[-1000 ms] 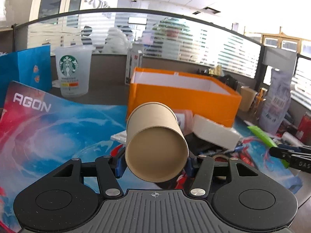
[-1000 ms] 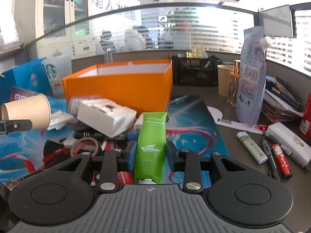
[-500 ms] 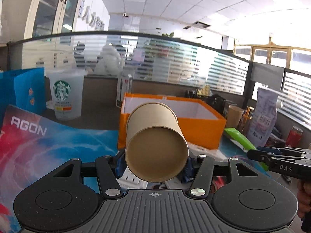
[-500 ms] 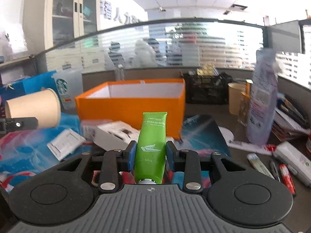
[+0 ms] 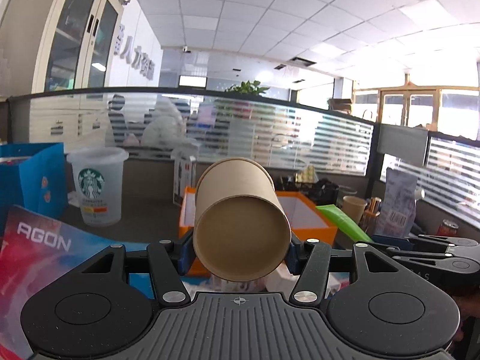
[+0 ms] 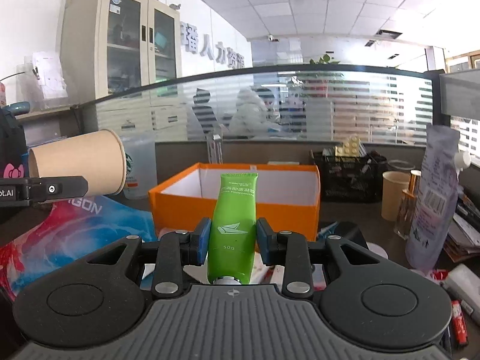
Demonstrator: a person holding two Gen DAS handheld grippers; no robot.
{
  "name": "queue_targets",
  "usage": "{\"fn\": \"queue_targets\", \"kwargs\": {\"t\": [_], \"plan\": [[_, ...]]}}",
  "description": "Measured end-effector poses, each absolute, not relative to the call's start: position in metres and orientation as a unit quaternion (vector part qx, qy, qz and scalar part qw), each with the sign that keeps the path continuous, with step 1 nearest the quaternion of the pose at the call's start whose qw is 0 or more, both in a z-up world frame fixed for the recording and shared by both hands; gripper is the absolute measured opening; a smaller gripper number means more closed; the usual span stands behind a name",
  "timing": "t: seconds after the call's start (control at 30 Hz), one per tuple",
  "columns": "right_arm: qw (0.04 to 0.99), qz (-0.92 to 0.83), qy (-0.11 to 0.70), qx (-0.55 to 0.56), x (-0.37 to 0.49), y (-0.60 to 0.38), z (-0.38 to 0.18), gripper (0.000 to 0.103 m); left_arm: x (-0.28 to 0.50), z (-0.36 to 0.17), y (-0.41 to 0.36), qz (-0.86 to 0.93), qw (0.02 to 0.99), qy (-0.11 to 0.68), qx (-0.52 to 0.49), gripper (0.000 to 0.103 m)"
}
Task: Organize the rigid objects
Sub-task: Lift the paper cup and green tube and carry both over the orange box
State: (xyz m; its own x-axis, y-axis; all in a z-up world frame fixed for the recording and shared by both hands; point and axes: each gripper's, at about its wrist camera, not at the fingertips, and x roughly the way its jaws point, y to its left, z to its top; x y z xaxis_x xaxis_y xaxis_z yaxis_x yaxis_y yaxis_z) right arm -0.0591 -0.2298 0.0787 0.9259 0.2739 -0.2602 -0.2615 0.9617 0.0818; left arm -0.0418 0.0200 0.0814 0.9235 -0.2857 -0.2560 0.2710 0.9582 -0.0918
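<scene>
The left gripper (image 5: 238,253) clamped a tan, matte paper cup (image 5: 240,225), a tapered cylinder lying on its side with its flat base toward the camera. The right gripper (image 6: 231,241) pinched a glossy green plastic tube (image 6: 234,228), flat crimped end pointing away, its blue pads (image 6: 201,241) pressed to both sides. Both were held above the desk, in front of the open rectangular orange cardboard box (image 6: 234,207) with its smooth white lining. A frosted plastic Starbucks cup (image 5: 96,186) stood upright to the left.
</scene>
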Motion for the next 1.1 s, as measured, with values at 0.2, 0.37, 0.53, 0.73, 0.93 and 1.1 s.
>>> {"fn": "queue_targets", "kwargs": {"t": [0.2,0.37,0.53,0.73,0.93,1.1], "plan": [[0.981,0.139,0.132,0.020,-0.048,-0.230,0.089,0.029,-0.033,0.092,0.017,-0.146,0.981,0.123,-0.026,0.055],[0.983,0.135,0.127,0.015,-0.037,-0.233,0.098,0.029,-0.025,0.103,0.014,-0.147,0.983,0.109,-0.022,0.055],[0.984,0.131,0.118,0.003,-0.025,-0.235,0.113,0.029,-0.018,0.115,0.011,-0.147,0.985,0.094,-0.017,0.055],[0.986,0.128,0.109,-0.012,-0.009,-0.236,0.129,0.029,-0.002,0.129,0.005,-0.142,0.987,0.077,-0.013,0.055],[0.986,0.124,0.106,-0.020,0.014,-0.235,0.143,0.029,0.020,0.140,0.000,-0.144,0.987,0.074,-0.011,0.055],[0.985,0.124,0.115,-0.021,0.035,-0.236,0.148,0.029,0.038,0.145,-0.008,-0.145,0.986,0.077,-0.006,0.055]]}}
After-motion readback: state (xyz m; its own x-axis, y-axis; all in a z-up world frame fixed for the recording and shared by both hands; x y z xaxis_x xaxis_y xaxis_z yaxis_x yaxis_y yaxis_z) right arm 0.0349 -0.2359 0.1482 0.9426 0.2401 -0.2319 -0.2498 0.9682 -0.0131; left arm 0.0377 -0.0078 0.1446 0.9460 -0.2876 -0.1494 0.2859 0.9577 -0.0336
